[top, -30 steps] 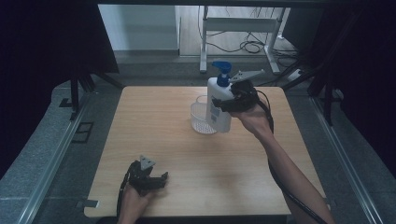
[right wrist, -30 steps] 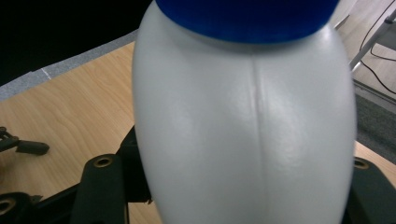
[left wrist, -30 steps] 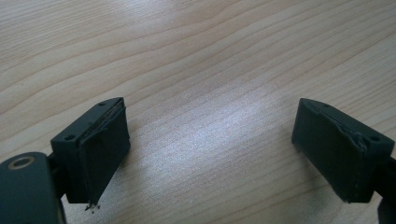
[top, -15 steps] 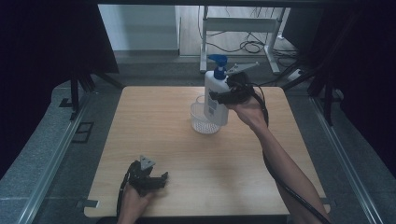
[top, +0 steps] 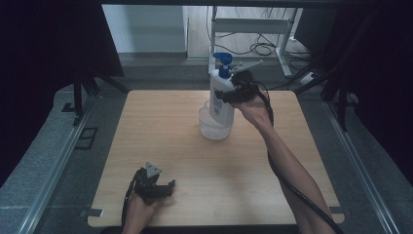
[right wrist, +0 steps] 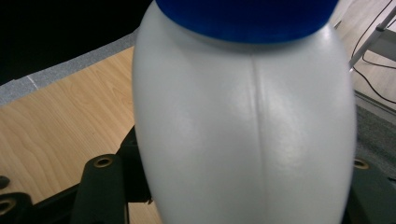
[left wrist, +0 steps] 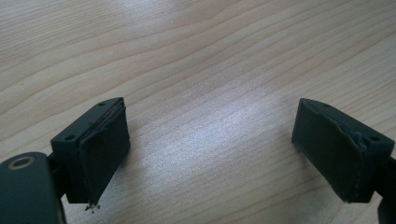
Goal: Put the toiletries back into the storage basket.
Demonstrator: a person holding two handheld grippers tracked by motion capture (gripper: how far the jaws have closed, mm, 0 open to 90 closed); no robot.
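My right gripper (top: 233, 93) carries the white pump bottle (top: 221, 100) with the blue pump head; since a second ago I have brought it across from beside the clear plastic cup (top: 214, 127) to a place directly over it, so the bottle's base now hangs at the cup's mouth. I judge the work in hand to be setting the bottle into or against the cup, and this shift lines the two up for a descent. In the right gripper view the bottle (right wrist: 243, 135) stands between my two black jaws, which are closed about halfway onto its sides and hold it upright, clear of the table (top: 160, 131).

My left gripper (top: 155, 186) rests on the table well apart from the cup, toward the near edge, unchanged in place. In the left gripper view my fingers (left wrist: 100, 149) stand wide apart with only bare wood between them, holding nothing.
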